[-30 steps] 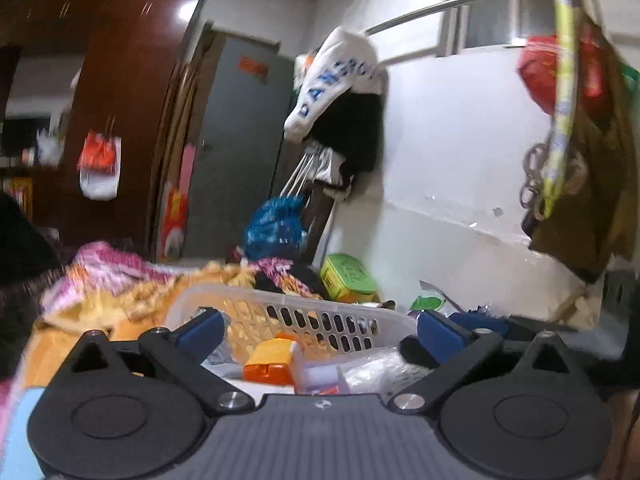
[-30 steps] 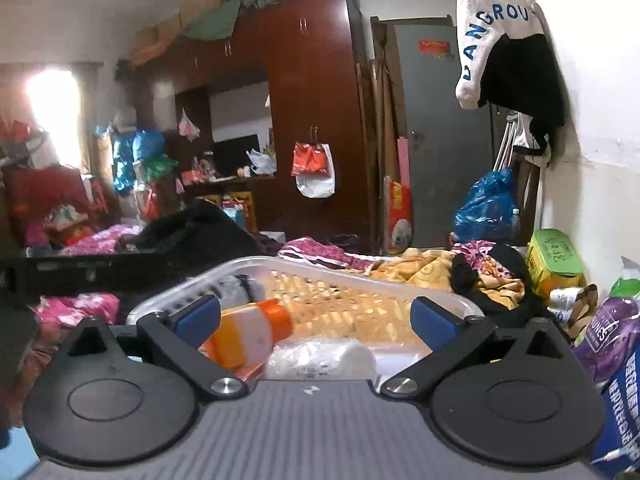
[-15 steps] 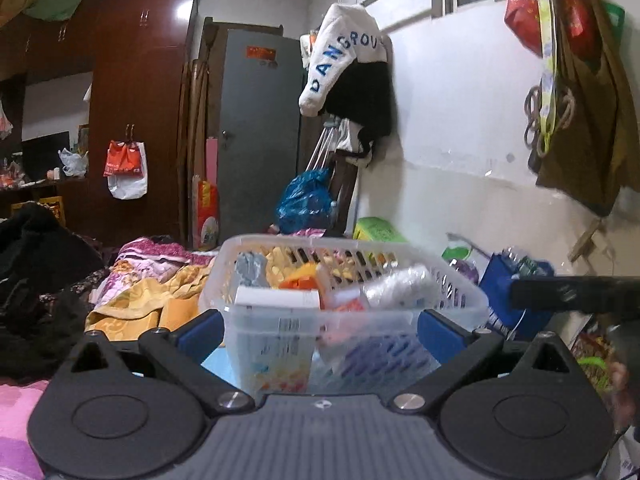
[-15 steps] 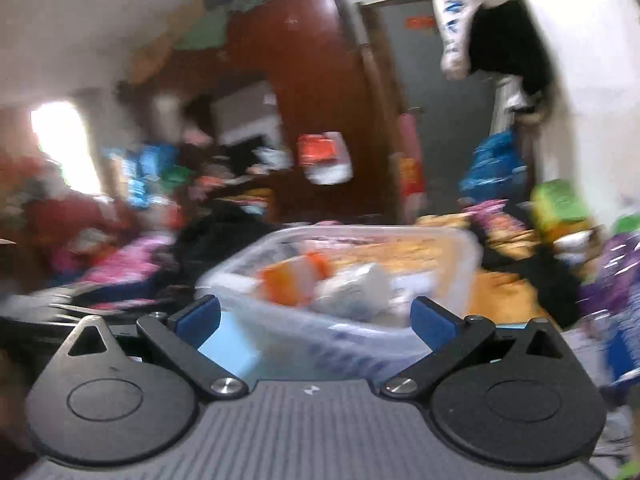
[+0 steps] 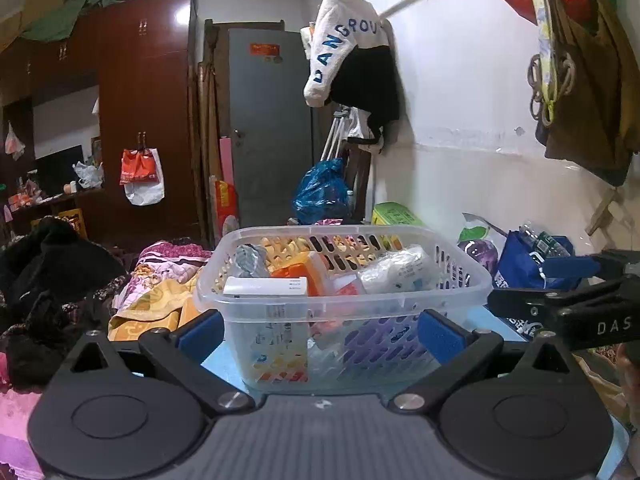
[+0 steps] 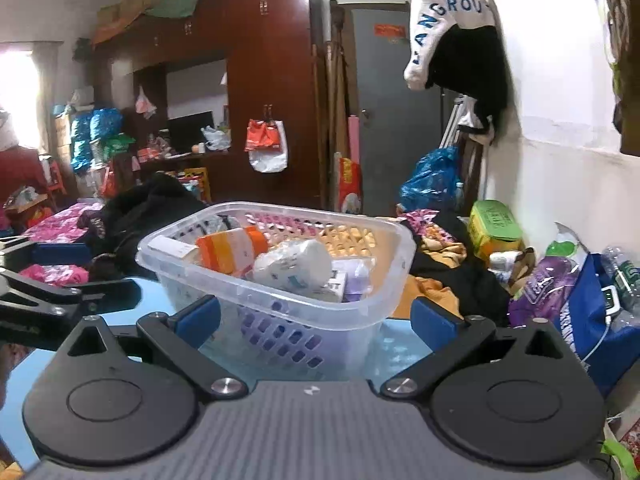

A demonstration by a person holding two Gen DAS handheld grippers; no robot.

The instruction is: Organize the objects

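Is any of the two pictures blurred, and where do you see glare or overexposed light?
Left wrist view: sharp, with glare spots on the glossy red-brown wooden wardrobe and fisheye bending at the edges. Right wrist view: mostly sharp, slightly soft at the right edge; the bright window at far left is washed out.

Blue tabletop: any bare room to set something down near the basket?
Bare strips of blue tabletop flank the basket: one toward the blue bag, one toward the left claw. The basket itself is piled full; behind it, clothes crowd in.
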